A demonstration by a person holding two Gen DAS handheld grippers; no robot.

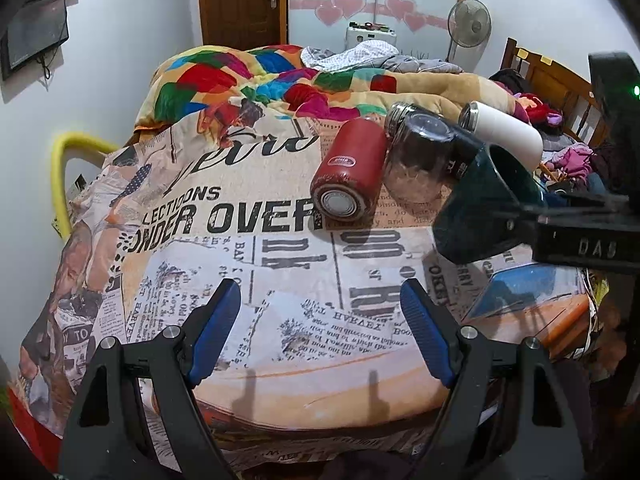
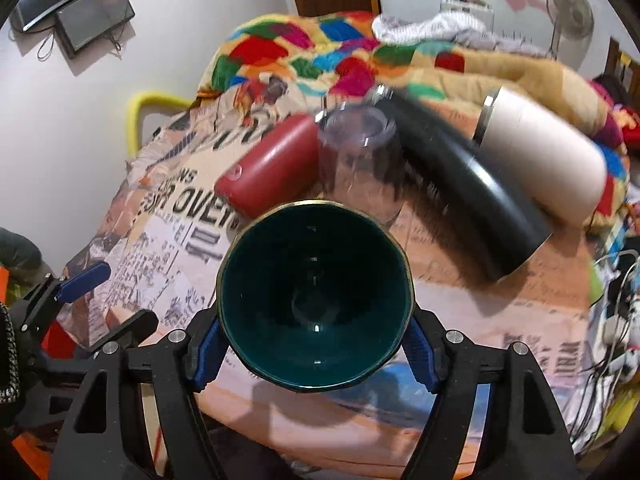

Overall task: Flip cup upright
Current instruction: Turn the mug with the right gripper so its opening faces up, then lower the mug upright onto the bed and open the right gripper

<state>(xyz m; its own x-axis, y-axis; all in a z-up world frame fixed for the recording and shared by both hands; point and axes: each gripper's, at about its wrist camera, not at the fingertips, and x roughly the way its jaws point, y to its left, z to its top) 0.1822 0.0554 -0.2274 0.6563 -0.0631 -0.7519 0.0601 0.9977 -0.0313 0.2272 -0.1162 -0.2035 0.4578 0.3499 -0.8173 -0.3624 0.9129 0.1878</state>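
Dark green glaze covers the cup (image 2: 316, 300) inside and out, and a thin gold line runs round its rim. It is pinched between the two blue pads of the right gripper (image 2: 314, 342), one pad on each side of its wall, with the mouth facing back toward the wrist camera so the round bottom shows deep inside. In the left wrist view the same cup (image 1: 486, 200) hangs in the air off to the right of the left fingers, tilted, clear of the cloth, and the black body holding it bears raised letters that read "DAS".

Ahead of the right fingers lie four other vessels on the newspaper-print cloth (image 2: 460, 312): a red flask (image 2: 272, 168) to the left, a clear glass jar (image 2: 356, 156) straight beyond the cup's rim, a black flask (image 2: 472, 188) to the right of that, and a white flask (image 2: 548, 152) farthest right. All four lie on their sides or lean. The red flask (image 1: 348, 172) carries a small oval label, too small to read.

The left gripper (image 1: 320, 332) hovers above the cloth with its blue pads spread wide and nothing between them. Beyond those fingers the cloth (image 1: 224, 264) shows large black print, "OVER" and part of "LECTIONS", plus blocks of smaller newsprint text, some of it upside down. Farther off is a patchwork blanket (image 1: 248, 72) in many colours.
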